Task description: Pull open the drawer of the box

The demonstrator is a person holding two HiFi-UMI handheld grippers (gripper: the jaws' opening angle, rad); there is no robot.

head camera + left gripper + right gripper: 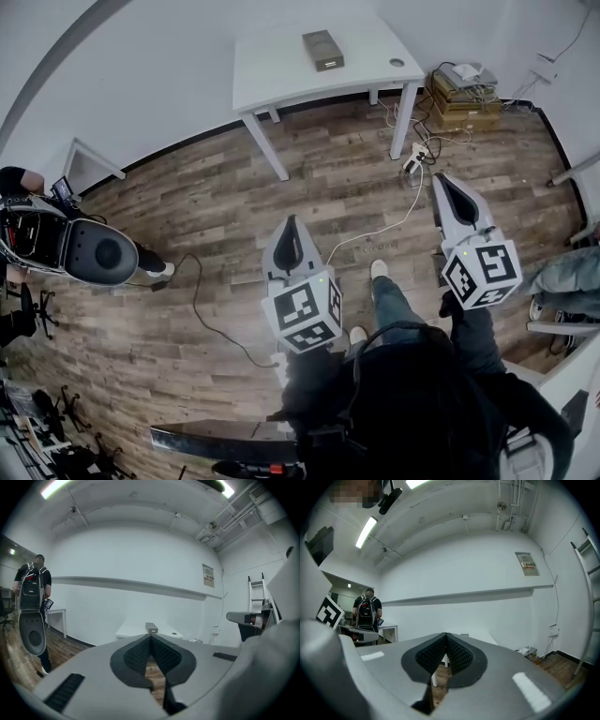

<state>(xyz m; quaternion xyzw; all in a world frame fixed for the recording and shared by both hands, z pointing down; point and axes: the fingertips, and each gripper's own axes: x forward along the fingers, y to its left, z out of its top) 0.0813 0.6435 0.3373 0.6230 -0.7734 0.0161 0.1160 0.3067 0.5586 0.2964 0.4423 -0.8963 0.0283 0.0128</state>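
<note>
- Not begun; far short of box [322, 50] on table [281, 70], well beyond fingertips.
- Left gripper [151, 638], right gripper [446, 635] pinched closed, holding nothing.
- Yet to approach, grip, pull.

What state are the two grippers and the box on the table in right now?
left gripper: shut, nothing between its fingers.
right gripper: shut, nothing between its fingers.
box: resting on the white table, far from both grippers; drawer looks closed, though it is small in view.
</note>
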